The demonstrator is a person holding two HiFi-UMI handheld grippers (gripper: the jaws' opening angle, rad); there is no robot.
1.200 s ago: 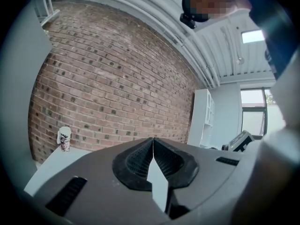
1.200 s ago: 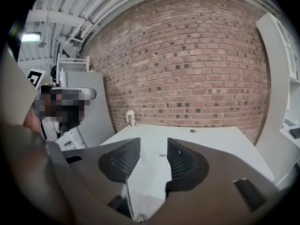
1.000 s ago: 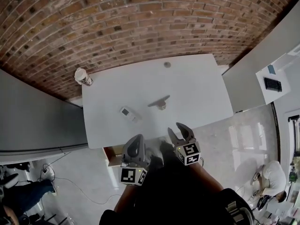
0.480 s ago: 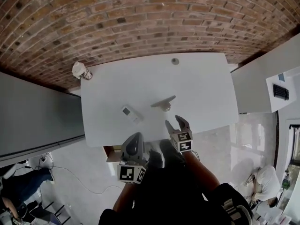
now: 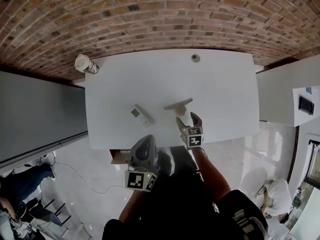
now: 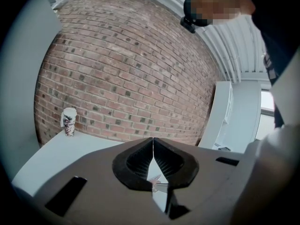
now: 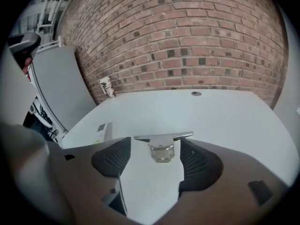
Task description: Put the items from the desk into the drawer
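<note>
The person stands at the near edge of the white table, with a hand-held gripper in each hand and a brick wall behind the table.

The right hand-held gripper reaches just over the table edge. Its 2 jaws are spread wide, and a small metal T-shaped piece sits on the table between their tips. I cannot tell from here whether either jaw touches it. From above, that metal piece lies near the middle of the front half of the table, right ahead of the right hand-held gripper.

The left hand-held gripper has its jaws pressed together at the tips with nothing between them. It is held lower, short of the table edge.

A white remote-like device lies flat, just to the left of the metal piece and apart from it. It also shows at the left in the right gripper view.

1 paper cup stands upright at the far left corner, against the wall. A small round fitting sits near the table's far edge.

A tan box-like shape pokes out below the near edge, left of the left hand-held gripper.
</note>
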